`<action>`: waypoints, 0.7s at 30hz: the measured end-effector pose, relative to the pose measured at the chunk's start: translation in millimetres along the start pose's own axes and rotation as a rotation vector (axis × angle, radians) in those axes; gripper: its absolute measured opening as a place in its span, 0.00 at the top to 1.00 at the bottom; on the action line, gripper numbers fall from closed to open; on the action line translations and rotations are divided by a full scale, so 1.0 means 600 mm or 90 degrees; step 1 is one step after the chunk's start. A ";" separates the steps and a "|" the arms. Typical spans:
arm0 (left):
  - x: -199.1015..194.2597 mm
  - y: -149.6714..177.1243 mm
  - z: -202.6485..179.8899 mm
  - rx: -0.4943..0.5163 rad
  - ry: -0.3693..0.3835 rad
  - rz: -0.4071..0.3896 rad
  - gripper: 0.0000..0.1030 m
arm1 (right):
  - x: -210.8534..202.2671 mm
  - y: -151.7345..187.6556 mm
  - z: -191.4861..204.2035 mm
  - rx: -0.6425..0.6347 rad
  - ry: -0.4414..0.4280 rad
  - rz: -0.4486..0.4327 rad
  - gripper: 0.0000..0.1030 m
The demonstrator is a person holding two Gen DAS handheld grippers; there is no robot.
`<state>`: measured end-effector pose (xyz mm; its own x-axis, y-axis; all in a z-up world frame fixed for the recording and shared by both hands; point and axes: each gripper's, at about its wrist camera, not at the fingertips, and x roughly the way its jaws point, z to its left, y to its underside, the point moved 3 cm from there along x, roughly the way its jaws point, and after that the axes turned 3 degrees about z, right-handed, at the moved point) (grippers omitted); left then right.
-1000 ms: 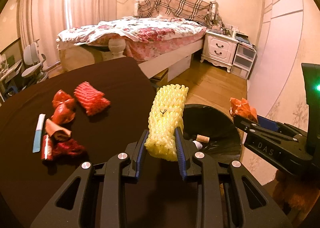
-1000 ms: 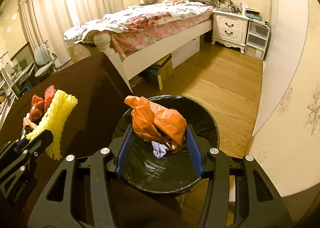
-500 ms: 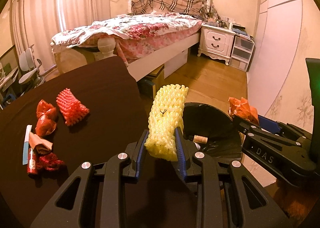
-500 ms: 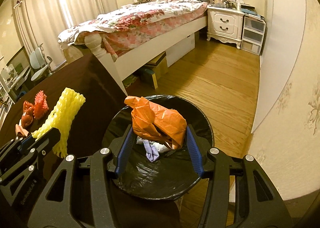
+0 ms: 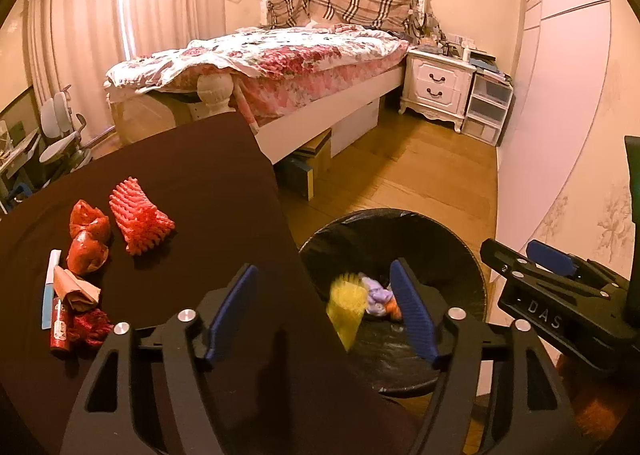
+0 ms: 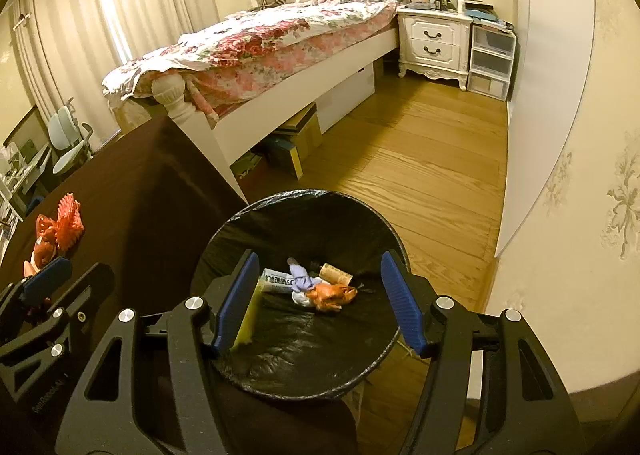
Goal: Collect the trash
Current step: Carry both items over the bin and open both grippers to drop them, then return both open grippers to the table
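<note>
My left gripper [image 5: 322, 315] is open and empty over the table edge and the black-lined trash bin [image 5: 448, 231]. The yellow foam net [image 5: 347, 305] lies blurred inside the bin. My right gripper [image 6: 316, 299] is open and empty above the bin [image 6: 360, 215]. The orange wrapper [image 6: 332, 295] lies on the bin's bottom beside purple and white scraps. On the dark table [image 5: 180, 183] lie a red foam net [image 5: 140, 217], red wrappers [image 5: 88, 239], a brown paper scrap [image 5: 74, 287] and a blue-white strip [image 5: 49, 289].
A bed [image 5: 280, 67] stands behind the table, with a white nightstand [image 5: 438, 85] and plastic drawers [image 5: 486, 109] to its right. Wooden floor [image 6: 420, 175] surrounds the bin. A wall [image 6: 560, 135] runs close on the right. Chairs [image 5: 60, 135] stand at far left.
Both grippers opened. The yellow foam net left my left gripper and the orange wrapper left my right gripper; both dropped into the bin.
</note>
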<state>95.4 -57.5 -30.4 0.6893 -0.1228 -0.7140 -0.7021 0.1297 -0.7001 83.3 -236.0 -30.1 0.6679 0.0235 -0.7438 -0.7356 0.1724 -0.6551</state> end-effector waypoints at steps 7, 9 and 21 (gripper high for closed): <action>-0.013 0.007 0.010 -0.006 -0.016 -0.002 0.28 | -0.010 0.005 0.009 -0.005 -0.001 -0.002 0.39; -0.016 0.009 0.015 -0.010 -0.019 0.000 0.28 | -0.013 0.008 0.014 -0.008 -0.003 -0.001 0.39; -0.045 0.023 0.084 -0.061 -0.051 -0.002 0.27 | -0.019 0.021 0.077 -0.049 -0.028 0.006 0.39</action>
<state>76.0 -2.8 -20.7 0.7004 -0.0431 -0.7124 -0.7116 0.0342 -0.7017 71.6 -188.7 -23.9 0.6643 0.0677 -0.7444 -0.7470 0.0951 -0.6580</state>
